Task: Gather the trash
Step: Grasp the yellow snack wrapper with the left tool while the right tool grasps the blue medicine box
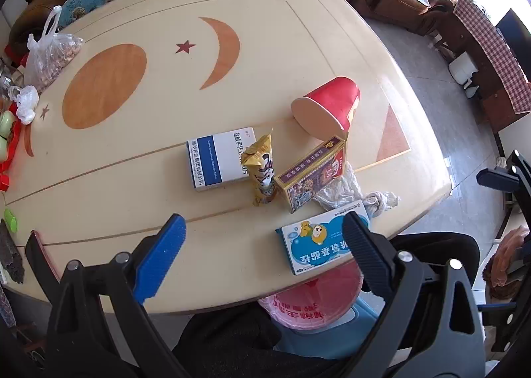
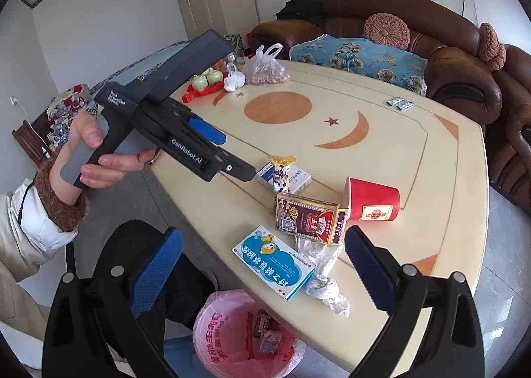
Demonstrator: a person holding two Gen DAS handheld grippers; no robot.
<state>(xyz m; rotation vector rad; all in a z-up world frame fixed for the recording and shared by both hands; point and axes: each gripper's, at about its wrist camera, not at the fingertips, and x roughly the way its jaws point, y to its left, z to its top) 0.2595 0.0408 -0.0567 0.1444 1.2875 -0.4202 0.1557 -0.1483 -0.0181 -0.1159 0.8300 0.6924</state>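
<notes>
Cream wood with an orange moon and circle inlaid: that is the table (image 1: 132, 158) I am working over, and the trash sits in a cluster near its front edge. My left gripper (image 1: 262, 245) hangs above that edge with its jaws spread wide and nothing between them. My right gripper (image 2: 264, 265) is likewise wide apart and empty, off the table's corner, looking down on the bin.

Nearest me lies a blue and white box with a cartoon bear (image 1: 323, 245), flat, its corner over the table edge. Just beyond it a crumpled white tissue (image 1: 381, 200) touches a purple and gold box (image 1: 308, 175), which is tilted up on one side. A red paper cup (image 1: 328, 105) lies on its side behind that box. A gold snack wrapper (image 1: 260, 168) stands crumpled between the purple box and a white and blue medicine box (image 1: 215, 160), leaning on the latter.

Below the table edge stands a bin lined with a pink bag (image 2: 215, 341), with a few small boxes already inside.

In the right view I see a hand (image 2: 89, 158) gripping the left gripper's handle, above the table's left side.
</notes>
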